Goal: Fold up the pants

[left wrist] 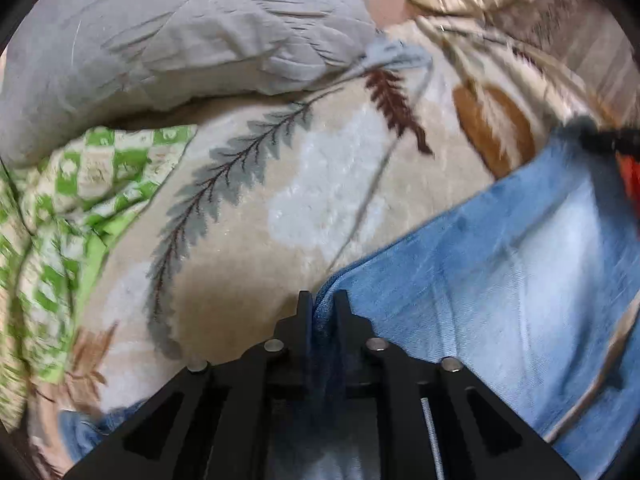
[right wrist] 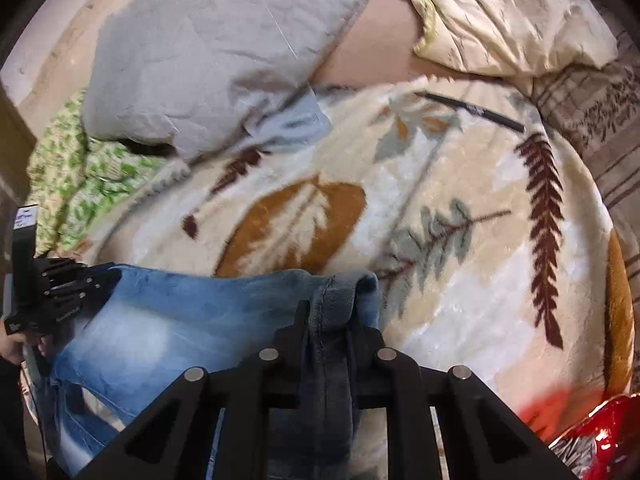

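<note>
1. So, we've got blue jeans [left wrist: 500, 264] spread on a cream fleece blanket [left wrist: 280, 208] with a leaf print, which covers the bed.
2. Our left tool [left wrist: 322, 300] is clamped on a folded edge of the denim; a thin ridge of fabric runs up between its black fingers [left wrist: 305, 304].
3. Our right tool [right wrist: 328, 308] is pinching the other corner, with a thicker bunch of darker denim and a stitched seam squeezed between its fingers.
4. From the right wrist view the jeans stretch leftwards to the other tool, seen at the left edge with a hand [right wrist: 16, 344] on its grip.
5. Behind the jeans there's a grey pillow [right wrist: 216, 52], a green-and-white checked cloth [left wrist: 68, 208] beside it, and a cream quilt [right wrist: 500, 16] at the far right.
6. A black pen-like stick [right wrist: 472, 110] lies on the blanket, well apart from the jeans.
7. Something shiny and red [right wrist: 592, 444] sits at the lower right; we can't tell what it is.
</note>
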A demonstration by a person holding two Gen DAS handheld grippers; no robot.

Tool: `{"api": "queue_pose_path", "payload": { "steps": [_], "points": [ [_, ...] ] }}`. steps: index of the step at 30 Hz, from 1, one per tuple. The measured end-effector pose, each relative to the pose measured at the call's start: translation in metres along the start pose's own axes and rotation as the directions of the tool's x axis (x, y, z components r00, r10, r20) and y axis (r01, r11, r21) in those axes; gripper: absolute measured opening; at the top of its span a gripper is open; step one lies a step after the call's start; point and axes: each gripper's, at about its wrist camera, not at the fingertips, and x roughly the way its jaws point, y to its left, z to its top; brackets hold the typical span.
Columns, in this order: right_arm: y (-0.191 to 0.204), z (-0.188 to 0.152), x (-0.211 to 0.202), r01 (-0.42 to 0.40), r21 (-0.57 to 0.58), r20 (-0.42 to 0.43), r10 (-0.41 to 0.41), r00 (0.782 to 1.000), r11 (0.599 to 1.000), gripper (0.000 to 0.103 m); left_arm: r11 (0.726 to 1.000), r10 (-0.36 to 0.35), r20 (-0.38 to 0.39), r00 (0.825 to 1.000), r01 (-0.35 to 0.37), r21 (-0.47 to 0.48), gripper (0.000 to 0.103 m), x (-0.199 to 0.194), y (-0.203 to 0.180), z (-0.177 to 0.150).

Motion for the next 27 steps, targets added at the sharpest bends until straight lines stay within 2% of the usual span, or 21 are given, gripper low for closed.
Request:
{"api": "queue_pose_path", "payload": {
  "steps": [1, 2, 3, 5, 9, 12, 16, 19, 22, 24, 27],
  "points": [
    [0.002, -0.002, 0.003, 0.034, -0.003, -0.034, -0.034, 0.999, 0.999, 0.026, 1.0, 0.024, 0.006, 1.0, -0.024, 0.001, 0.037, -0.005, -0.001, -0.002],
    [0.003, -0.004, 0.002, 0.054, -0.005, -0.046, -0.054, 0.997, 0.999, 0.034, 0.998, 0.052, 0.007, 0.999, -0.052, -0.018, 0.071, -0.012, 0.002, -0.005],
    [0.007, -0.006, -0.002, 0.054, -0.011, -0.046, -0.054, 0.997, 0.998, 0.055, 0.996, 0.081, 0.023, 0.996, -0.08, -0.044, 0.09, -0.022, 0.004, -0.008],
    [0.015, -0.01, -0.018, 0.068, -0.03, -0.004, -0.068, 0.998, 0.997, 0.076, 0.991, 0.109, 0.072, 0.991, -0.103, -0.084, 0.091, -0.046, 0.017, -0.018],
    [0.052, -0.014, -0.043, 0.024, -0.101, 0.039, -0.02, 0.999, 0.995, 0.076, 0.977, 0.139, 0.064, 0.988, -0.126, -0.172, 0.091, -0.096, 0.059, -0.047],
    [0.104, -0.02, -0.052, -0.046, -0.191, 0.037, 0.054, 0.998, 0.981, 0.076, 0.96, 0.196, 0.05, 0.979, -0.181, -0.213, 0.091, -0.124, 0.091, -0.073],
    [0.196, -0.031, -0.045, -0.155, -0.338, -0.001, 0.165, 0.986, 0.928, 0.076, 0.929, 0.259, -0.005, 0.966, -0.251, -0.271, 0.091, -0.15, 0.143, -0.124],
    [0.256, -0.041, -0.027, -0.21, -0.425, -0.039, 0.214, 0.976, 0.88, 0.076, 0.909, 0.251, -0.03, 0.968, -0.246, -0.336, 0.091, -0.157, 0.175, -0.153],
    [0.299, -0.045, 0.0, -0.245, -0.459, -0.082, 0.234, 0.969, 0.854, 0.076, 0.897, 0.187, -0.037, 0.982, -0.187, -0.401, 0.091, -0.151, 0.196, -0.168],
    [0.316, -0.045, 0.018, -0.242, -0.463, -0.095, 0.224, 0.97, 0.853, 0.076, 0.887, 0.124, -0.018, 0.992, -0.119, -0.445, 0.091, -0.139, 0.201, -0.169],
    [0.334, -0.04, 0.046, -0.223, -0.459, -0.102, 0.199, 0.975, 0.86, 0.076, 0.89, 0.08, -0.027, 0.996, -0.084, -0.448, 0.091, -0.113, 0.199, -0.157]
  ]
}}
